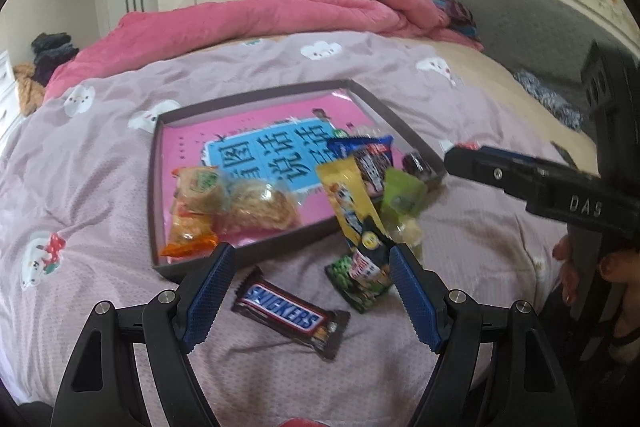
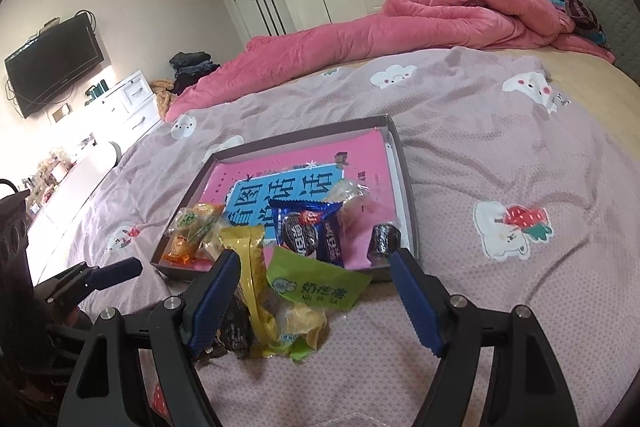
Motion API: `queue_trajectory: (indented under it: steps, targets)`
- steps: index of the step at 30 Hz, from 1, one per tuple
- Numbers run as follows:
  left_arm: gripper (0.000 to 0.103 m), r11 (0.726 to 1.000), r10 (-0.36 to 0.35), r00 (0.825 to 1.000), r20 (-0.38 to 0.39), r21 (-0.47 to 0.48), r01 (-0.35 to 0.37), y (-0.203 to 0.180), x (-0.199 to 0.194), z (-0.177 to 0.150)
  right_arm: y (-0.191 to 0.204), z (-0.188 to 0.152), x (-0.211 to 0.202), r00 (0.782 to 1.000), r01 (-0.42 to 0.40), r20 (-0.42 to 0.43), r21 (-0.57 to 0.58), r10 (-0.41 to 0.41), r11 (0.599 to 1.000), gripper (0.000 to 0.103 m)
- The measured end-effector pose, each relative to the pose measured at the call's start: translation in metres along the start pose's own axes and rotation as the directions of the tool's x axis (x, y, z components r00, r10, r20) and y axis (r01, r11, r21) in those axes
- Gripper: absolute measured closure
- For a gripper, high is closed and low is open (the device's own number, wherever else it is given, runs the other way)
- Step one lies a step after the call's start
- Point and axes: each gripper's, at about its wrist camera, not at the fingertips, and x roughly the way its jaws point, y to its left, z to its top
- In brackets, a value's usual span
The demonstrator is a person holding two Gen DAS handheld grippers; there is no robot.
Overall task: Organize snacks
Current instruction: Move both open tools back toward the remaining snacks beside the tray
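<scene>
Both your grippers hang with jaws spread and nothing between the pads — the left gripper [image 1: 310,259] above the chocolate bar [image 1: 289,313] on the bedspread [image 1: 100,167], the right gripper [image 2: 314,267] over the yellow packet [image 2: 252,279] and green wrapper [image 2: 316,285]. Close there and you could pinch two crinkly wrappers together, or drag the heap against the tray [image 2: 410,195]. That tray holds a pink book [image 2: 360,155], orange-wrapped cakes [image 1: 196,207] and a blue cookie packet [image 2: 308,227].

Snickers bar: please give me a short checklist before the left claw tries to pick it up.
1. Left claw open: ok.
2. Nothing between its fingers: ok.
3. Snickers bar uncovered on the bedspread, apart from the other snacks: ok.
4. Bar lined up between the fingers: not ok, it lies diagonally.
5. Free room in the tray: ok.
6. Right claw clear of the bar: ok.
</scene>
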Motion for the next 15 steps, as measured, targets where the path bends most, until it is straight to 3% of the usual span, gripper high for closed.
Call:
queue_trajectory:
  steps: [15]
  targets:
    - [0.023, 0.998, -0.065, 0.994, -0.084, 0.016, 0.066, -0.019, 0.022, -0.014, -0.008, -0.019, 0.015, 0.993, -0.023, -0.117, 0.028, 0.026, 0.999, 0.026]
